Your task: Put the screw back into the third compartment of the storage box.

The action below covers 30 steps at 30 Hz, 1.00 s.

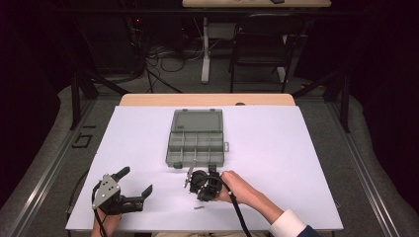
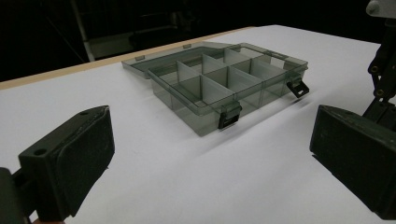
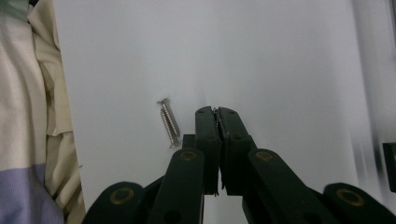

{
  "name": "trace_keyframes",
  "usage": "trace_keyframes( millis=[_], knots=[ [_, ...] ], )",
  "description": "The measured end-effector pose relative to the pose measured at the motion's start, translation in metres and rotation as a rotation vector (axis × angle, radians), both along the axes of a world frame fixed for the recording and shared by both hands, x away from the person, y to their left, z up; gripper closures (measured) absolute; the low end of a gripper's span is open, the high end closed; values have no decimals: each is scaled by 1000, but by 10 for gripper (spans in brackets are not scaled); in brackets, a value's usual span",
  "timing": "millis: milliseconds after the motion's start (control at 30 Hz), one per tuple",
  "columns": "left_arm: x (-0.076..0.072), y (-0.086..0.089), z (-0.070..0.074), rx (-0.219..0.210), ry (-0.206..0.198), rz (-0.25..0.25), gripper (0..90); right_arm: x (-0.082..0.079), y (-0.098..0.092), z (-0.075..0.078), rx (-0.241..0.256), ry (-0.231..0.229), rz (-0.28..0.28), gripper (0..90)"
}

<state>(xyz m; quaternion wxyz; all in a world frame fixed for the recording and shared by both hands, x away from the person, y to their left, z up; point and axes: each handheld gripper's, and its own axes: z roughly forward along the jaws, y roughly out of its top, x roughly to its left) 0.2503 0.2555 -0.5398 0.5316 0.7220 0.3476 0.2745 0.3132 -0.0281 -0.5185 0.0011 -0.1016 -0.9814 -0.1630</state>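
Note:
A grey see-through compartment box (image 1: 197,140) lies open in the middle of the white table, lid flat behind it, its cells (image 2: 224,81) looking empty. My left gripper (image 1: 136,181) rests near the front left, open wide, with bare table between its pads (image 2: 70,158). My right gripper (image 1: 198,193), held by a hand just in front of the box, points steeply down at the table. Its jaws (image 3: 217,114) are pressed together, with a tiny glint at the tips that I cannot identify. A small silver screw (image 3: 169,123) lies loose on the table beside those tips (image 1: 198,208).
The box's two front latches (image 2: 229,119) hang open. Light clothing (image 3: 28,116) of the person sits at the table's near edge. Beyond the far edge stand a chair (image 1: 262,44), a table leg and floor cables. The right gripper's linkage (image 2: 383,60) rises at the left gripper view's right edge.

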Motion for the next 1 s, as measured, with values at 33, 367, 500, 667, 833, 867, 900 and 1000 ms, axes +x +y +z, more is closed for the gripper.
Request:
trace_keyframes(
  millis=[33,367,500,667,833,867,900,1000],
  knots=[
    [0,0,0,0,0,0,1,1,0,1,-8,-5,0,881],
    [0,0,0,8,2,-5,1,8,-5,10,-12,-12,-25,881],
    [0,-1,0,9,1,-6,1,10,-8,12,-21,-12,-31,881],
    [0,0,0,7,4,0,1,12,-13,23,-6,-32,-54,881],
    [1,-1,0,9,7,-2,1,15,-16,33,-4,-45,-68,881],
    [1,-1,0,12,7,-3,1,16,-17,35,2,-50,-73,881],
    [1,-1,0,11,5,-3,1,16,-18,37,2,-45,-77,881],
    [0,-1,0,11,5,-2,1,19,-20,42,12,-60,-84,881]
  ],
)
